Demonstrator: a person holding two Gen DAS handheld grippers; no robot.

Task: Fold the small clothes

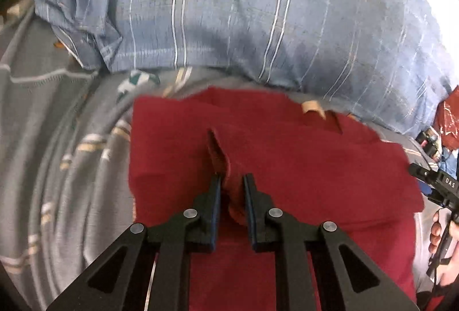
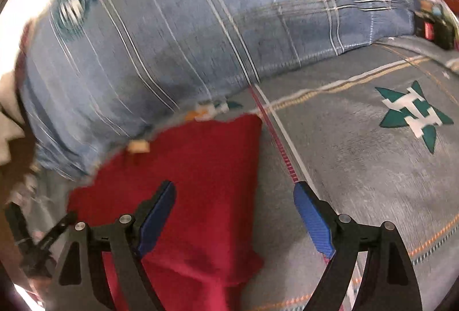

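Note:
A dark red garment [image 1: 301,167] lies flat on a grey bedsheet [image 1: 57,153], a tan label [image 1: 311,105] at its far edge. My left gripper [image 1: 232,179] is shut on a raised ridge of the red fabric near the garment's middle. In the right wrist view, my right gripper [image 2: 234,186] stands open above the right edge of the red garment [image 2: 200,161]. Its left finger is over the cloth and its right finger over the bedsheet [image 2: 358,167], and nothing is pinched. The right gripper [image 1: 439,184] also shows at the left view's right rim.
A large blue striped pillow [image 1: 229,9] lies just behind the garment and fills the far side [image 2: 172,23]. The sheet bears a green star logo [image 2: 416,115]. A person's hand [image 1: 436,230] holds the right tool. Red and dark items sit at the far right [image 2: 430,23].

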